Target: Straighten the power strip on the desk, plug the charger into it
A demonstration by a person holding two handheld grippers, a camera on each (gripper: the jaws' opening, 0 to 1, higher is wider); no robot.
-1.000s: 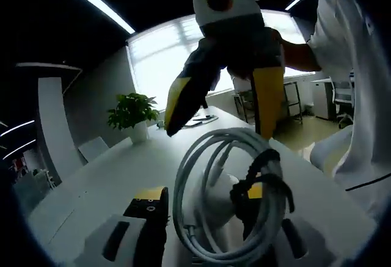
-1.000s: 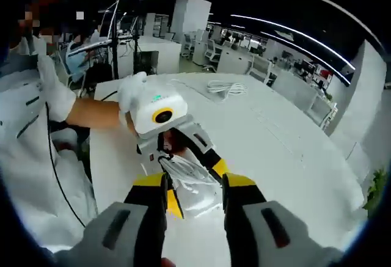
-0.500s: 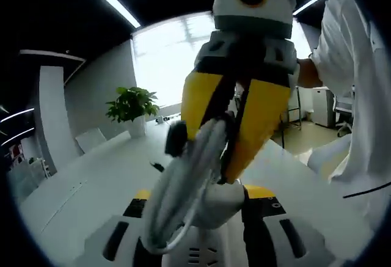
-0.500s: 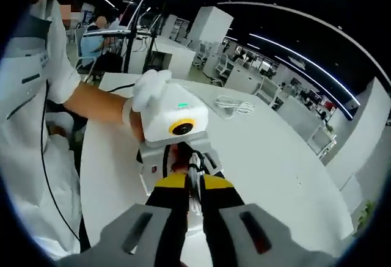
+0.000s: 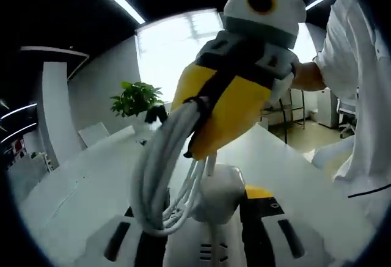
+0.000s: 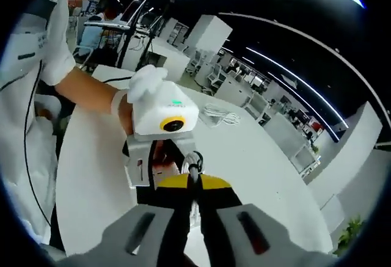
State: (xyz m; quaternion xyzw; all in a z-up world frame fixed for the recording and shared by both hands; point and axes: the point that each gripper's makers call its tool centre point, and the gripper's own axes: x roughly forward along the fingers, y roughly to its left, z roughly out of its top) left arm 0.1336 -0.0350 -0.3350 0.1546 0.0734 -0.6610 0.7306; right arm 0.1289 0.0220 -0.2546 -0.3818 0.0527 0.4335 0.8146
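No brand or writing can be read on anything. In the left gripper view your left gripper [image 5: 211, 209] holds the white charger [image 5: 217, 190] between its jaws, closed on the body. Your right gripper [image 5: 223, 111] comes in from above it, jaws pinched together on the charger's coiled white cable [image 5: 162, 175], which hangs in loops bound by a black strap. A potted plant [image 5: 137, 99] stands far behind the charger on the white desk [image 5: 73, 187]. The right gripper view adds your gloved hand [image 6: 146, 84] on the left gripper [image 6: 159, 151], and a second cable bundle [image 6: 219, 115] lying on the desk well beyond the charger.
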